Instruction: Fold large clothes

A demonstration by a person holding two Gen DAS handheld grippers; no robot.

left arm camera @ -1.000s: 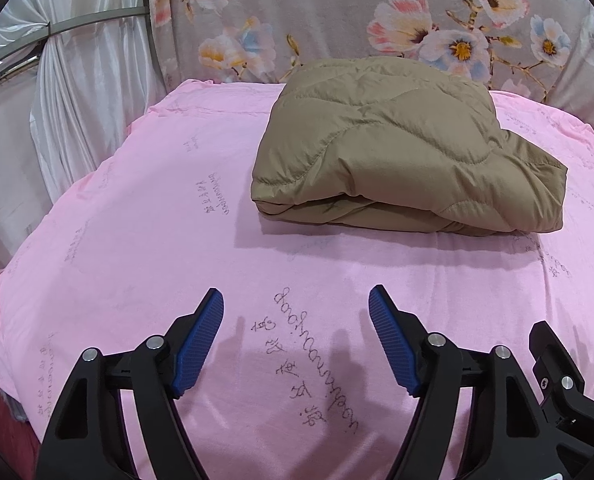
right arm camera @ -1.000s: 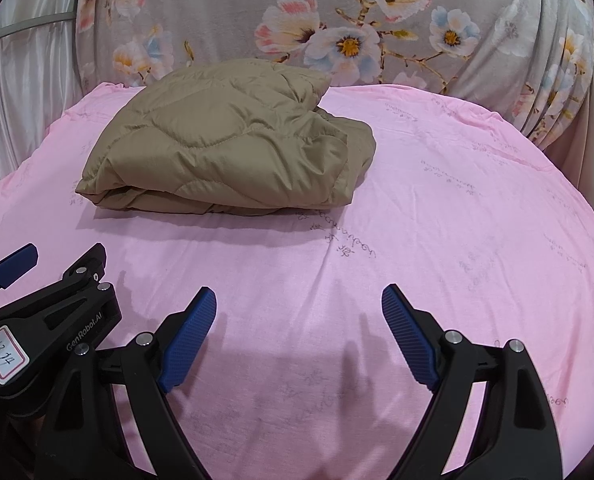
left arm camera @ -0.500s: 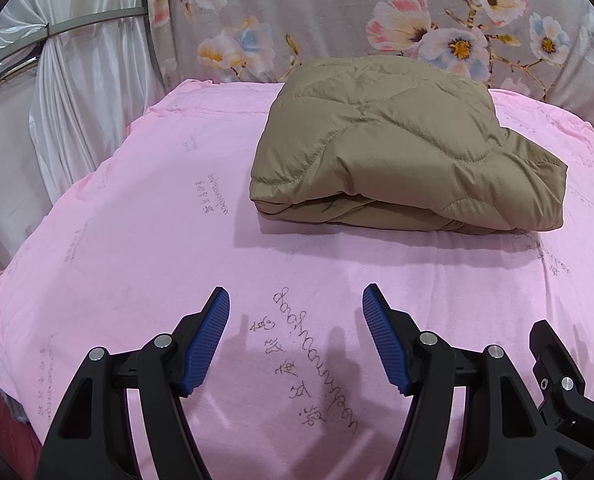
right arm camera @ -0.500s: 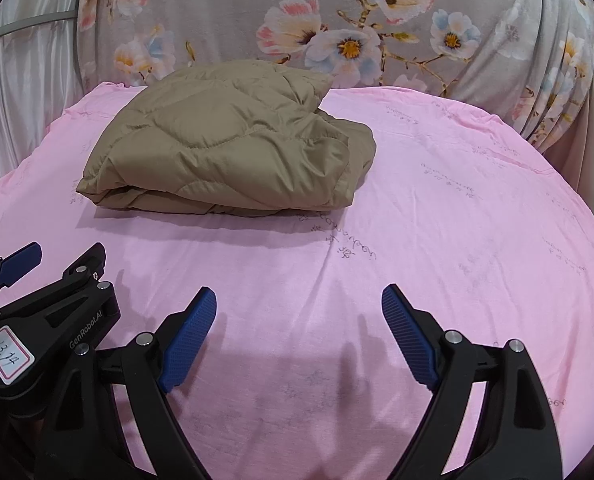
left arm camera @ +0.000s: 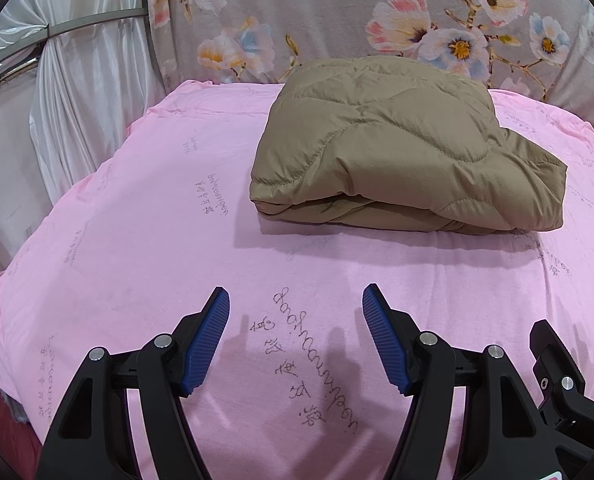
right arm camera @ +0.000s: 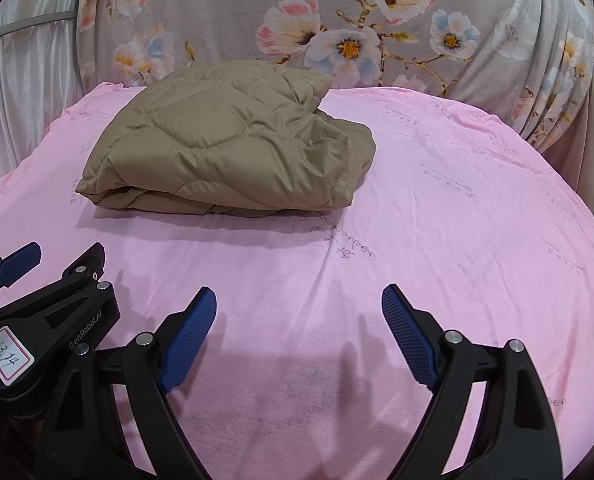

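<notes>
A tan quilted jacket point(left arm camera: 397, 148) lies folded in a thick bundle on the pink sheet point(left arm camera: 145, 216), toward the far side. It also shows in the right wrist view point(right arm camera: 225, 148), left of centre. My left gripper point(left arm camera: 295, 312) is open and empty, low over the sheet, well short of the jacket's near edge. My right gripper point(right arm camera: 299, 312) is open and empty, also short of the jacket and to its right. The left gripper's body point(right arm camera: 45, 320) shows at the right wrist view's lower left.
The pink sheet covers a rounded table with grey printed writing point(left arm camera: 313, 360). A floral grey cloth point(left arm camera: 377, 12) hangs behind. White curtains and a metal rail point(left arm camera: 57, 36) stand at the left. The table edge drops off at the left point(left arm camera: 1, 288) and the right point(right arm camera: 593, 216).
The left gripper's fingers have closed in a little, still open. Both grippers have hardly moved. The jacket has not moved.
</notes>
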